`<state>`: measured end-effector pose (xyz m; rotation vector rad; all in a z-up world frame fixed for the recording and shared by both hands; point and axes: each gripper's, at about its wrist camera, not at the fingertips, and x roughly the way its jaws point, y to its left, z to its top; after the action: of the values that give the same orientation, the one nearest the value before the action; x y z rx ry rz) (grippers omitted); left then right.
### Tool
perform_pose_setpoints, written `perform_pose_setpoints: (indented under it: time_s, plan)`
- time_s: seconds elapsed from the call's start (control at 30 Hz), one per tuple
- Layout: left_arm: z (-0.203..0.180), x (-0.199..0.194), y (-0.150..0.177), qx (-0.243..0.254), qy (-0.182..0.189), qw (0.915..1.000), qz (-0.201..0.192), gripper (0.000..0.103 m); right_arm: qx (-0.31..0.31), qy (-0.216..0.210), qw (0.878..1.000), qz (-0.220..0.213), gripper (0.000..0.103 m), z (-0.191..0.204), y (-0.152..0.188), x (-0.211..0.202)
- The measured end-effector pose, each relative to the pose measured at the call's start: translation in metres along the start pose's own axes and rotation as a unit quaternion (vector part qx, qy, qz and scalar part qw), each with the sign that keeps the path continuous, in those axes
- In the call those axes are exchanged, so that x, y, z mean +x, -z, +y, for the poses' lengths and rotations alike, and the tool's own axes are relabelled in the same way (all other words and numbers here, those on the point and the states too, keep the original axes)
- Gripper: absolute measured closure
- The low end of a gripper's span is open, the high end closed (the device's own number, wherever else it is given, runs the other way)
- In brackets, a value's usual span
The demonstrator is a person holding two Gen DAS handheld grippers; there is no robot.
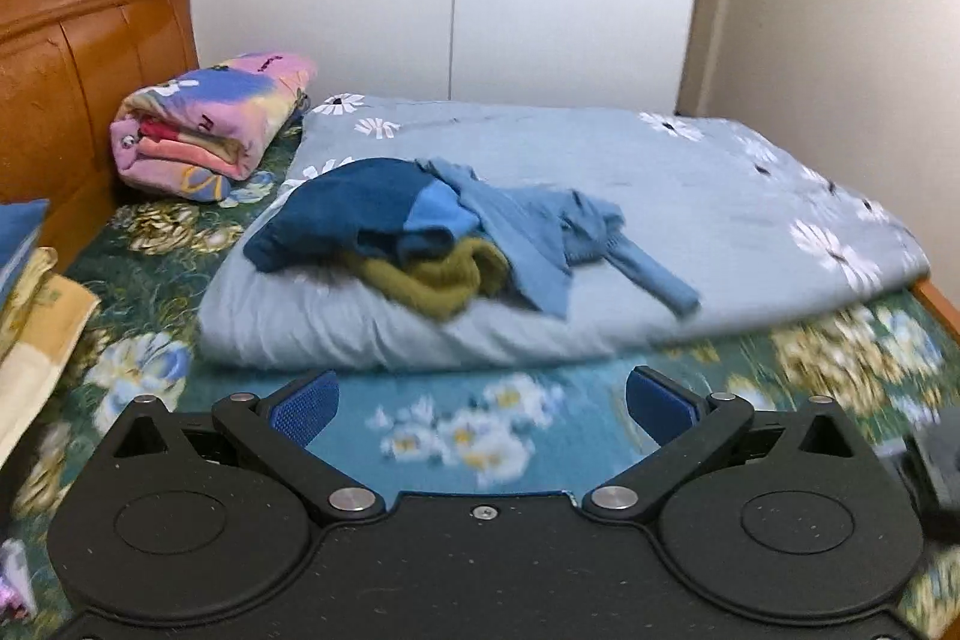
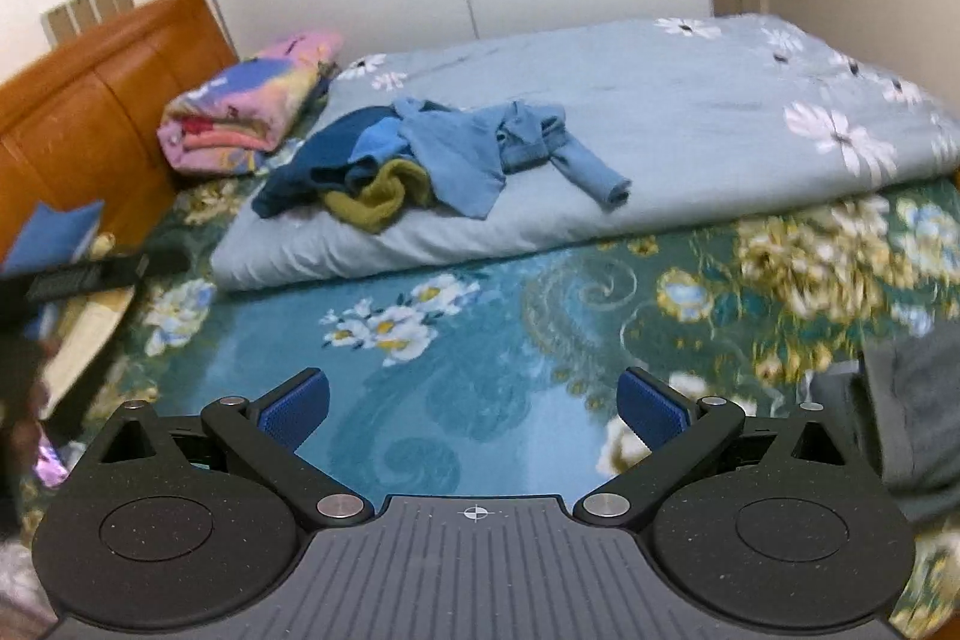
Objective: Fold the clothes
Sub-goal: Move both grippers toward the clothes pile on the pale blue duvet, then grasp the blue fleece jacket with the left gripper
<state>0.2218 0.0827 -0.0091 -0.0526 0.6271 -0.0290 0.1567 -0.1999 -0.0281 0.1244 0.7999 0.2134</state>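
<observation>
Hovering over the floral bedsheet (image 2: 480, 400), the left gripper (image 1: 480, 403) and right gripper (image 2: 474, 400) are gaping wide, holding nothing. Crumpled clothes (image 1: 456, 232) are lying far off on the folded quilt (image 1: 690, 196).

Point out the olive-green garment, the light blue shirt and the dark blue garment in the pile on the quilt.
olive-green garment (image 1: 438, 280): left wrist view, on its bunched middle.
light blue shirt (image 2: 456, 148): right wrist view, on its spread body panel.
dark blue garment (image 1: 354, 202): left wrist view, on its broad upper surface.

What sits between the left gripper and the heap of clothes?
In the left wrist view, only floral bedsheet and the folded blue quilt's front edge separate the open left gripper from the clothes heap.
</observation>
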Motion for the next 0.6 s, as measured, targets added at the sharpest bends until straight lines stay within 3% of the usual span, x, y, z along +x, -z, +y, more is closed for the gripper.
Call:
perform_pose_setpoints:
  time_s: [0.13, 0.3, 0.4, 0.53, 0.6]
  plan:
    - [0.015, 0.079, -0.037, -0.019, -0.001, 0.9998, 0.002, 0.004, 0.0, 0.045, 0.999, 0.013, 0.0, 0.004, -0.021, 0.013]
    - [0.03, 0.18, -0.065, -0.062, -0.009, 0.9979, 0.018, 0.009, 0.018, 0.101, 0.993, 0.059, 0.0, -0.006, -0.03, 0.032]
    - [0.032, 0.236, -0.076, -0.07, 0.006, 0.9969, 0.034, 0.021, 0.018, 0.117, 0.989, 0.091, 0.0, -0.007, -0.029, 0.042]
    - [0.037, 0.312, -0.084, -0.074, 0.019, 0.9935, 0.084, 0.052, 0.008, 0.127, 0.985, 0.118, 0.0, -0.003, -0.029, 0.046]
    - [0.04, 0.344, -0.085, -0.076, 0.01, 0.9923, 0.097, 0.052, 0.007, 0.138, 0.982, 0.127, 0.0, -0.003, -0.032, 0.044]
